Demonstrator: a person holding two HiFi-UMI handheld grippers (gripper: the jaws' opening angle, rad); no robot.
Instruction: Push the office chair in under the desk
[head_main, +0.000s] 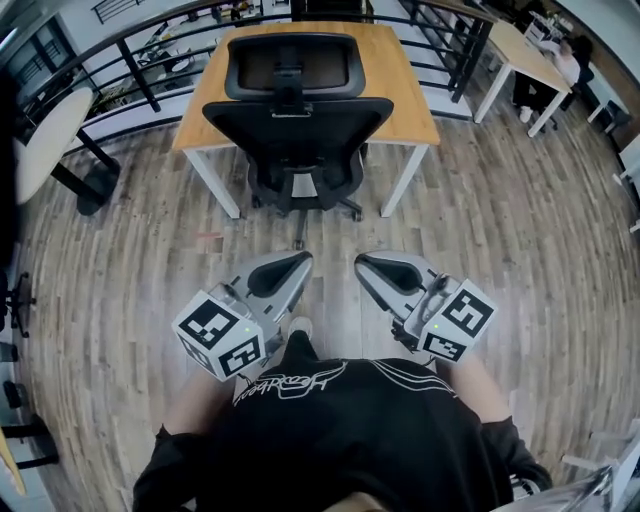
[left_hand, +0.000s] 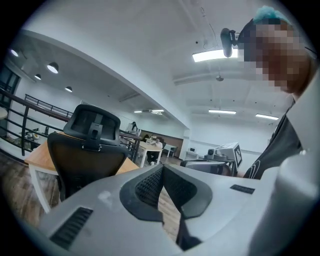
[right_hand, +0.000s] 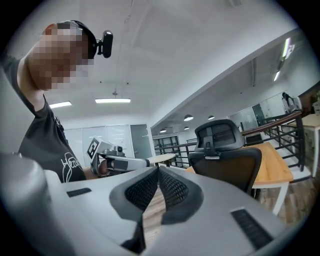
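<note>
Wooden desk (head_main: 402, 80), one; office chair (head_main: 297, 122), one; left tool (head_main: 298, 265), right tool (head_main: 366, 264).

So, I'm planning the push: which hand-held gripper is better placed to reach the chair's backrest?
Left, narrowly. Both are shut, empty and short of the office chair, but the left hand-held gripper lies nearer its middle, while the right hand-held gripper sits toward its right side.

Office chair (head_main: 297, 120): black throughout. Desk (head_main: 402, 82): honey-orange wood-grain top on white legs. Floor (head_main: 520, 240): grey-brown planks with streaked grain. Left gripper (head_main: 300, 262) and right gripper (head_main: 363, 264): pale grey shells with black dimpled pads (left_hand: 149, 186) (the marker cubes (head_main: 220, 335) are white with black squares). Shirt (head_main: 340, 440): black, white line print.
</note>
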